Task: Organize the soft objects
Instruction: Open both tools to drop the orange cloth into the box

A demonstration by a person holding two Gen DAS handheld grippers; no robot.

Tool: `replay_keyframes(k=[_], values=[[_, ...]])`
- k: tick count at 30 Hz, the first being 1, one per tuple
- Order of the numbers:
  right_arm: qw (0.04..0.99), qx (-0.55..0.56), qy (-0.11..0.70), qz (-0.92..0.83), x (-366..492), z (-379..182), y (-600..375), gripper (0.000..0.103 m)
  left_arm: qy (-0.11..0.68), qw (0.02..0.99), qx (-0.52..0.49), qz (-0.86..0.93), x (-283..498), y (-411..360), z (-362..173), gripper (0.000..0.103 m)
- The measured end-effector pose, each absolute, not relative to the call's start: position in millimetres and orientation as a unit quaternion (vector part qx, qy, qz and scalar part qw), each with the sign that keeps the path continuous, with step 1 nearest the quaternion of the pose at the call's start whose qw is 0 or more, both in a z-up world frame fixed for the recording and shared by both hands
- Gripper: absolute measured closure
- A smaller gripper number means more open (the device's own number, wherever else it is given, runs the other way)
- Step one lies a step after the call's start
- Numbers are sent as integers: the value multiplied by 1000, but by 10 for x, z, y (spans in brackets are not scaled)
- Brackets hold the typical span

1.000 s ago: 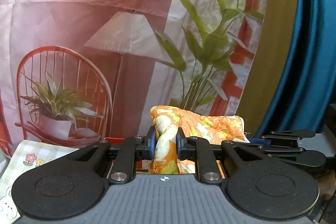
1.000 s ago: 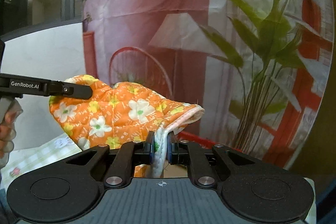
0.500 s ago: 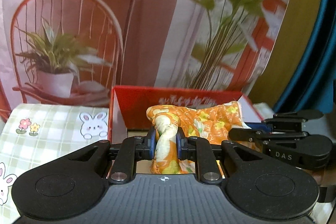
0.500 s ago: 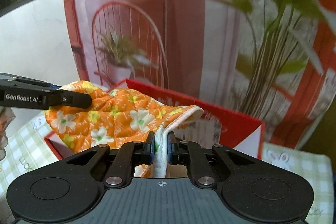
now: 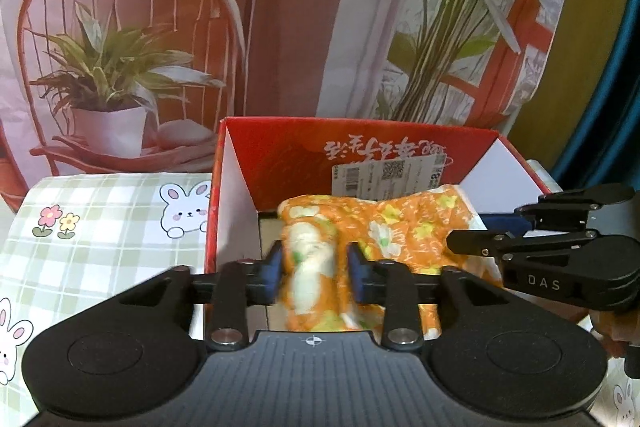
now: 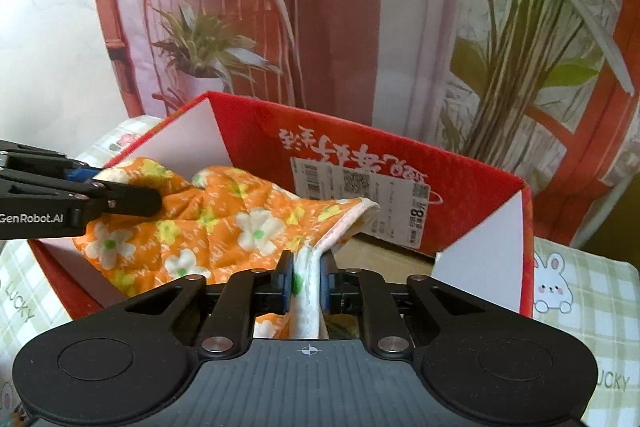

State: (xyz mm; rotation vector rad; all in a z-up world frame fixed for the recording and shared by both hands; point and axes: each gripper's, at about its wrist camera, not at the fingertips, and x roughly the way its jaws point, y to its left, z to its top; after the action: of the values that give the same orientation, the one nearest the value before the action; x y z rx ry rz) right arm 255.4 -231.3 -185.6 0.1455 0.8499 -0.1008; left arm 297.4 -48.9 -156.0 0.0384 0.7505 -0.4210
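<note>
In the left view, our left tool [image 5: 314, 269] has just been spreading, the orange mitt [image 5: 400, 227] loose between its jaws over the red box [image 5: 236, 187]. In the right view, our right tool [image 6: 307, 281] has been easing too, white cuff between its jaws; dropping it remains
</note>
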Motion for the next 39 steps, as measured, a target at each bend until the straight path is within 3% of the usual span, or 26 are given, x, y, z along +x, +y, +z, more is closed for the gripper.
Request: replay_keyframes(k=[9,25,34,39], values=[[927,68,362,-65,2197,-1655,-2244,67,337,919,33,-204,2681,-414,-1426,33],[950,107,276,-99,1079,-1530,-1912,65,336,922,-66,-181,1924,41,-1470,29],[939,124,300,-109,871,-1692,-1823,64,385,903,-78,-173,1732,70,-1839,29],[926,143,328,-117,838,-1863,-1792,55,405,894,-75,-177,1694,14,-1983,29]])
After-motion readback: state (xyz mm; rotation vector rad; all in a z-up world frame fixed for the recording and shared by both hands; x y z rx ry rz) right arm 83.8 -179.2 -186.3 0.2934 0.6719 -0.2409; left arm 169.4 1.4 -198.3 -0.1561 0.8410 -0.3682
